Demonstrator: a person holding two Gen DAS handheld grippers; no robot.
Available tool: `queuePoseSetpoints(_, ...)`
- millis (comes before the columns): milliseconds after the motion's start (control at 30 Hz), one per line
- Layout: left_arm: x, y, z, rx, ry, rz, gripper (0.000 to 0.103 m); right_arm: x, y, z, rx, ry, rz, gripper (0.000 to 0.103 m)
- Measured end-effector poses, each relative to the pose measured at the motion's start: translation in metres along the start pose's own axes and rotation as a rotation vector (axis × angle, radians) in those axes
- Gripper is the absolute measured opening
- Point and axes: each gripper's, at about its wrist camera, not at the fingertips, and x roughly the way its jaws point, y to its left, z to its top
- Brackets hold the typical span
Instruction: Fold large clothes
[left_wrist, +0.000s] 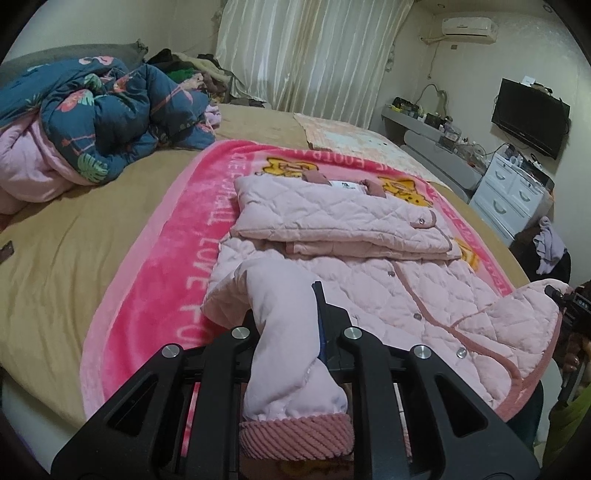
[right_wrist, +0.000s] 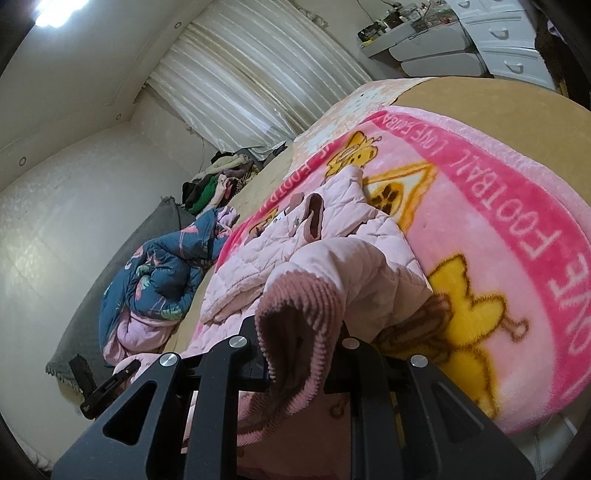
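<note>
A pale pink quilted jacket (left_wrist: 369, 280) lies on a bright pink cartoon blanket (left_wrist: 155, 280) on the bed, its upper part folded over. My left gripper (left_wrist: 288, 310) is shut on the jacket's left sleeve (left_wrist: 284, 354), whose ribbed cuff hangs toward the camera. My right gripper (right_wrist: 299, 332) is shut on the right sleeve (right_wrist: 332, 273), its darker pink ribbed cuff (right_wrist: 299, 325) draped over the jaws. The right gripper (left_wrist: 565, 299) also shows at the right edge of the left wrist view, and the left gripper (right_wrist: 103, 384) at the lower left of the right wrist view.
A crumpled blue floral duvet (left_wrist: 110, 110) lies at the bed's far left, with a clothes pile (left_wrist: 192, 70) behind. A tan sheet (left_wrist: 74, 229) covers the bed. White drawers (left_wrist: 513, 192), a shelf and a wall TV (left_wrist: 528, 114) stand to the right.
</note>
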Motion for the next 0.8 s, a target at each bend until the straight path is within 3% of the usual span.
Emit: queuePoseSetpoints(800, 0.019, 0.005, 0.037, -0.044, -0.042, 0.007, 0.011, 0.023, 0.018, 0.040, -0.021, -0.003, -0.019, 0.016)
